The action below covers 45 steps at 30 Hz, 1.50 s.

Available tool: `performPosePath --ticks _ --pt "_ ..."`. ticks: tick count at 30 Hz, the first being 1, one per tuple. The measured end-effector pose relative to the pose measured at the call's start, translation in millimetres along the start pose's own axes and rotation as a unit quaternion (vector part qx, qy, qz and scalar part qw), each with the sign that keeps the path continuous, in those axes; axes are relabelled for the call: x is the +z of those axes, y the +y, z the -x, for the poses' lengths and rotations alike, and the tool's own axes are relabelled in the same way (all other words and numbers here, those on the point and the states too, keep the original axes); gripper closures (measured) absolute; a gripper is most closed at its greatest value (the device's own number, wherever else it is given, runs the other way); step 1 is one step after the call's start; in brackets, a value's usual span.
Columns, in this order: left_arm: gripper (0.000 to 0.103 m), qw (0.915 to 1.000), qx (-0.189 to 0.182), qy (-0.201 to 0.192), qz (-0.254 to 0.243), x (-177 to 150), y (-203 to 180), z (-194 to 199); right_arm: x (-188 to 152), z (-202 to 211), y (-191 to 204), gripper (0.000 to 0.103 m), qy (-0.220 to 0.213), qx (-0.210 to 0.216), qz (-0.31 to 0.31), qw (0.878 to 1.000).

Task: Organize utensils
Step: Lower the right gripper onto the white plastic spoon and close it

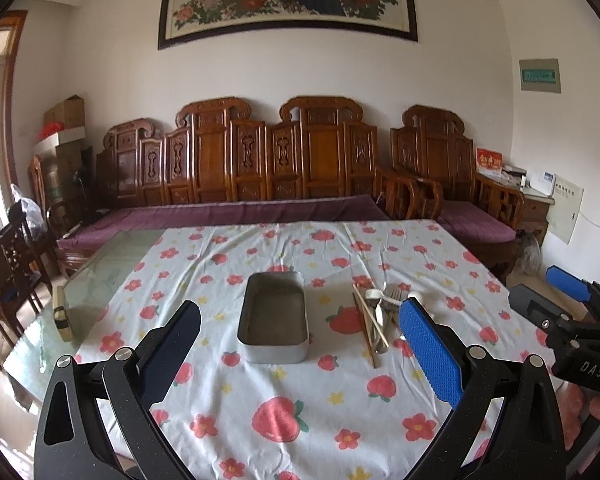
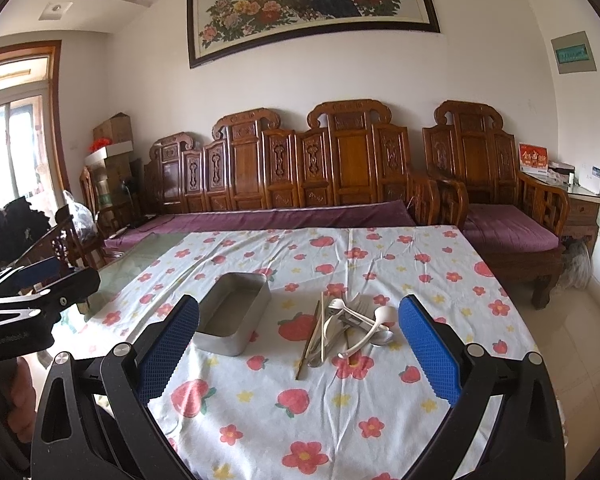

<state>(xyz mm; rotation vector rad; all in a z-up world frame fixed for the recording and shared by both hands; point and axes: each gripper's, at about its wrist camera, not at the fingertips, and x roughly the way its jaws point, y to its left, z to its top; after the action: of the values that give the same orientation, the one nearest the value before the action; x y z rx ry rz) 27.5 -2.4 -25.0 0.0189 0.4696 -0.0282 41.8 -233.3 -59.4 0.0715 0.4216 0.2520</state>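
Observation:
An empty rectangular metal tin (image 1: 274,320) (image 2: 232,314) lies on the flowered tablecloth (image 1: 300,420) (image 2: 380,264). To its right is a loose pile of utensils (image 1: 380,312) (image 2: 342,324): wooden chopsticks (image 2: 310,340), a white plastic spoon (image 2: 370,330), a white fork and metal cutlery. My left gripper (image 1: 300,312) hovers open over the near cloth, short of the tin. My right gripper (image 2: 299,308) is open too, held above the near edge in front of the pile. Nothing is between either pair of fingers. Each gripper shows at the edge of the other's view.
Bare glass tabletop (image 1: 100,272) shows left of the cloth, with a small brush (image 1: 62,316) on it. A carved wooden sofa (image 1: 236,168) with purple cushions stands behind the table, an armchair (image 2: 496,192) at the right, dark chairs at the left.

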Motion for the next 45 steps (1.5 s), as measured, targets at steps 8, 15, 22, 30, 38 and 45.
performPosePath --ticks 8,15,22,30,38,45 --pt "0.006 0.999 -0.016 0.042 -0.01 -16.0 -0.9 -41.7 -15.0 -36.5 -10.9 0.003 0.03 -0.002 -0.002 1.0" --pt "0.006 0.9966 -0.039 0.066 -0.029 -23.6 -14.4 -84.0 -26.2 -66.4 -30.4 0.004 0.053 -0.01 0.0 0.999" --pt "0.006 0.9934 -0.064 0.081 -0.052 -19.0 -31.6 -129.2 -29.1 -101.2 -58.7 0.024 0.088 -0.018 0.005 0.996" --pt "0.007 0.9869 -0.087 0.118 -0.066 -27.0 -47.5 -183.7 -34.1 -151.5 -79.0 0.039 0.138 -0.013 0.01 0.99" --pt "0.007 0.9817 -0.106 0.149 -0.053 -50.1 -52.4 -217.8 -49.3 -218.1 -90.9 0.056 0.198 -0.008 0.021 0.98" --pt "0.015 0.9756 -0.139 0.165 -0.04 -59.4 -54.6 -235.8 -61.5 -280.0 -108.8 0.058 0.245 -0.019 0.018 0.969"
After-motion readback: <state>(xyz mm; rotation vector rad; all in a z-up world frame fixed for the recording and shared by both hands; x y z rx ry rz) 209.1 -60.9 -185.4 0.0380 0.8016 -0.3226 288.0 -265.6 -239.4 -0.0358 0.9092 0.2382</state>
